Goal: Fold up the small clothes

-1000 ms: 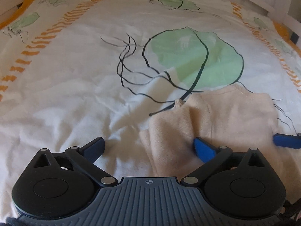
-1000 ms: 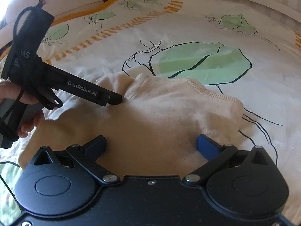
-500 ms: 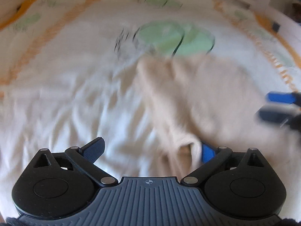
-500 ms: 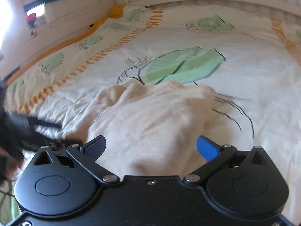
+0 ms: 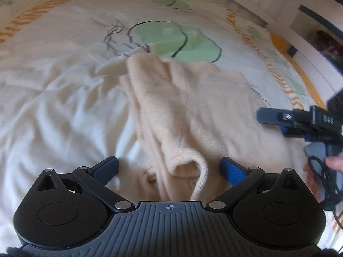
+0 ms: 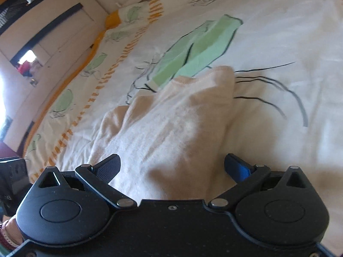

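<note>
Cream knit sweater [image 5: 193, 107] lies crumpled on the bedspread [image 5: 53, 117], white cotton with green leaf prints and orange dashed borders. Left gripper [image 5: 169, 168] has its 2 blue-padded fingers spread wide, released, nothing clamped; a ribbed sleeve cuff [image 5: 188, 167] of the sweater sits bunched in the gap between them, touching neither pad as far as visible. Right gripper [image 6: 172, 166] likewise spread wide, released, with a raised fold of the sweater [image 6: 171, 124] running between its fingers toward a ribbed edge near the big green leaf [image 6: 197, 45]. In the left wrist view the right gripper [image 5: 278, 120] shows side-on at the sweater's right edge, a hand [image 5: 321, 171] on its grip with black cable looped there. Bed frame and wall at the top-left of the right wrist view, blurred.
</note>
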Demonstrator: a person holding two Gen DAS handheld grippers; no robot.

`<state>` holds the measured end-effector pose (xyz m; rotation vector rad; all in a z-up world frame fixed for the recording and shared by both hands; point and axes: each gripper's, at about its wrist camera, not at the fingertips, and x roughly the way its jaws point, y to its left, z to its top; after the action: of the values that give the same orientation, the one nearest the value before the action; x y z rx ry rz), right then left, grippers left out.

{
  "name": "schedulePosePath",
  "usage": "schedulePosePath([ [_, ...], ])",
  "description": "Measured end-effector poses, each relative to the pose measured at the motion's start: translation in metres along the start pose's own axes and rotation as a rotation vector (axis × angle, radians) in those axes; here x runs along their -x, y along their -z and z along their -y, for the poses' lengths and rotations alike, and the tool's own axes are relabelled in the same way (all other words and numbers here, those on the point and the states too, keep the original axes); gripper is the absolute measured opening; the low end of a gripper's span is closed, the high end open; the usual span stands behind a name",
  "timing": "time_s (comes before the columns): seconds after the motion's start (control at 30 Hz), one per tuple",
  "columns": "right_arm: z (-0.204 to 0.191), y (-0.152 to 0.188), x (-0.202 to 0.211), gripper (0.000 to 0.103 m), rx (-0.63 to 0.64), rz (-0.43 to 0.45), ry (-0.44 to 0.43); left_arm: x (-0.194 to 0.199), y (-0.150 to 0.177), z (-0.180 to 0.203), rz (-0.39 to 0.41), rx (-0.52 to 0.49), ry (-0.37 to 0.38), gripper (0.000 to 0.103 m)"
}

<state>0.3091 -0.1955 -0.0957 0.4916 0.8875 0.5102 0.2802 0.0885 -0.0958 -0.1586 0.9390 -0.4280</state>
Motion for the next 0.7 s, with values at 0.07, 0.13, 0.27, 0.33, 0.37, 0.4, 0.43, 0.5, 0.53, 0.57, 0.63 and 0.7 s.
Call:
schedulePosePath([
  [0.07, 0.0, -0.002, -0.007, 0.103, -0.008, 0.004, -0.038, -0.005, -0.003, 0.002, 0.007, 0.004, 0.024, 0.102],
  [0.13, 0.001, -0.007, -0.016, 0.103, -0.029, 0.0, -0.065, -0.011, -0.007, 0.002, 0.012, 0.012, 0.045, 0.102],
  [0.27, 0.004, -0.013, -0.026, 0.103, -0.051, -0.003, -0.13, -0.012, -0.01, 0.002, 0.016, 0.022, 0.086, 0.101],
  [0.33, 0.005, -0.015, -0.026, 0.103, -0.062, -0.016, -0.135, -0.011, -0.011, 0.004, 0.012, 0.014, 0.098, 0.094],
  [0.37, 0.005, -0.016, -0.026, 0.103, -0.06, -0.03, -0.139, -0.01, -0.011, 0.004, 0.015, 0.013, 0.096, 0.084],
  [0.4, 0.004, -0.018, -0.026, 0.102, -0.056, -0.045, -0.137, -0.008, -0.01, 0.003, 0.017, 0.022, 0.097, 0.074],
  [0.43, 0.002, -0.019, -0.025, 0.095, -0.055, -0.048, -0.12, -0.006, -0.009, 0.0, 0.022, 0.041, 0.111, 0.067],
  [0.5, -0.004, -0.018, -0.023, 0.064, -0.027, -0.05, -0.052, -0.003, -0.008, -0.009, 0.015, 0.106, 0.153, 0.045],
  [0.53, -0.007, -0.017, -0.021, 0.055, -0.008, -0.05, -0.008, -0.003, -0.007, -0.014, 0.011, 0.139, 0.167, 0.043],
  [0.57, -0.007, -0.016, -0.019, 0.053, -0.011, -0.046, -0.002, -0.002, -0.007, -0.016, 0.007, 0.161, 0.177, 0.039],
  [0.63, -0.003, -0.015, -0.011, 0.047, -0.051, -0.033, -0.008, 0.0, -0.007, -0.014, 0.003, 0.169, 0.177, 0.039],
  [0.7, -0.001, -0.014, -0.002, 0.044, -0.071, -0.02, -0.01, 0.002, -0.007, -0.007, 0.001, 0.157, 0.172, 0.038],
])
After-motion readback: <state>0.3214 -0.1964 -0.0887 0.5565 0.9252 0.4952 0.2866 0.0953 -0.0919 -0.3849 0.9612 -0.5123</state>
